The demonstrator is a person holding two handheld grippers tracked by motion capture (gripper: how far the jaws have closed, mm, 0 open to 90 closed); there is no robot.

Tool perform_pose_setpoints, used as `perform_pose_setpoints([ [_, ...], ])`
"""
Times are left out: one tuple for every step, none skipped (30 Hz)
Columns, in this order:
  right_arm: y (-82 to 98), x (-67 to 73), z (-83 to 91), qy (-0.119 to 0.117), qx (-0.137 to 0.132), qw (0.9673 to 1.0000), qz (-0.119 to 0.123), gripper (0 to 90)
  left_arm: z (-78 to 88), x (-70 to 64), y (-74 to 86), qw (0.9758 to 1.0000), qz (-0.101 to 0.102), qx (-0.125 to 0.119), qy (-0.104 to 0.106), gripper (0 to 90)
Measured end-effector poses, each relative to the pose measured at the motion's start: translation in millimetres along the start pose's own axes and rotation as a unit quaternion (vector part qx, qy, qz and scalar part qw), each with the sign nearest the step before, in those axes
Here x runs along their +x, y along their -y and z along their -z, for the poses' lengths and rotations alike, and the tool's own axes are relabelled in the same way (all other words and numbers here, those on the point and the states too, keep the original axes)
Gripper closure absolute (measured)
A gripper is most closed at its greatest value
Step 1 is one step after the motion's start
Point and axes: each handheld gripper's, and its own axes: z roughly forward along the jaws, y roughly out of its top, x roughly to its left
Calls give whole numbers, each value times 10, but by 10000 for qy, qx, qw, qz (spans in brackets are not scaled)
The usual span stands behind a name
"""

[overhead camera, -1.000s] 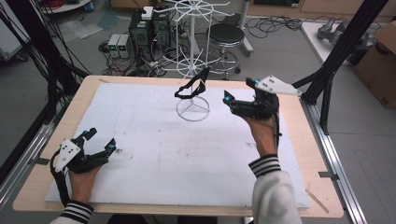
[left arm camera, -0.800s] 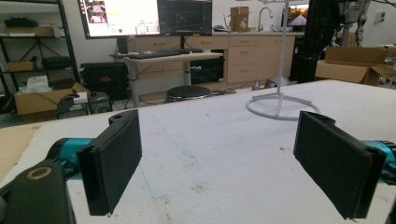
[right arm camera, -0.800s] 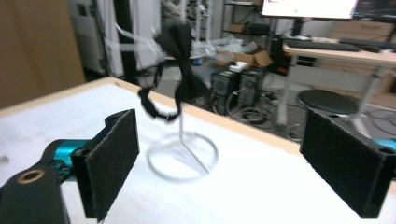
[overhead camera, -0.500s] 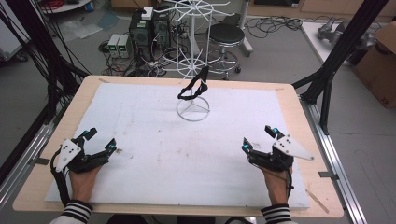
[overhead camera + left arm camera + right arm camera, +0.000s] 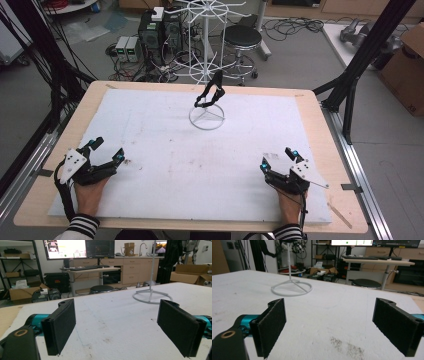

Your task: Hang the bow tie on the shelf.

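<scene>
1. Left claw [image 5: 106,151] rests wide open and empty at the surface's [image 5: 165,135] near-left corner.
2. Right claw [image 5: 277,158] likewise gapes, holding nothing, near-right.
3. Black strap [image 5: 210,93] hangs on the white wire stand [image 5: 206,118], far centre.

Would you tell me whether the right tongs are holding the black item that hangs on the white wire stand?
No, the right tongs rest open and empty near the table's front edge, far from the black item.
</scene>
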Motion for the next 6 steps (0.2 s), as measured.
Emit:
perform_pose_setpoints([
  [5, 7, 7, 33, -36, 10000, -2, 107, -2, -1, 0, 10000, 5, 0, 2, 157],
  [6, 5, 9, 19, -46, 10000, 4, 108, -2, -1, 0, 10000, 0, 2, 5, 157],
  [7, 3, 8, 24, -55, 10000, 13, 107, -1, -1, 0, 10000, 3, 2, 6, 157],
  [8, 1, 7, 23, -25, 10000, -4, 107, 0, 0, 0, 10000, -7, 2, 8, 157],
  [7, -1, 1, 34, -16, 10000, -11, 107, 2, -2, 0, 10000, -4, -4, 12, 157],
  [5, 0, -2, 49, 1, 10000, -14, 108, 2, -2, 0, 10000, -4, -4, 12, 157],
])
